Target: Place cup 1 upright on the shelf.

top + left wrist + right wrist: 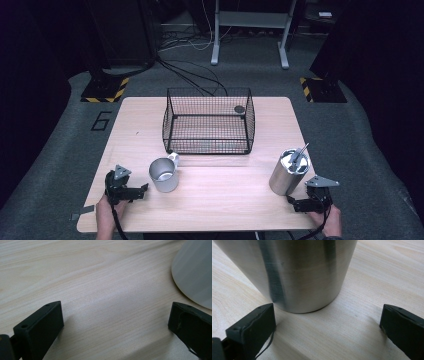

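On the near left of the bench, the left gripper rests with its jaws spread wide and nothing between them, just left of the metal mug. The mug stands upright, mouth up, its handle turned toward the far wire basket. It looks light, rigid and smooth – likely slippery on the wall, so the rim or handle seems the surer hold.

On the near right, the steel tumbler also stands upright, long axis vertical, tapering toward its base, with a thin utensil leaning out of it toward the far right. It is probably heavier, hard and slick – best gripped across its lower wall. The right gripper sits just near of it, jaws released and facing its base.
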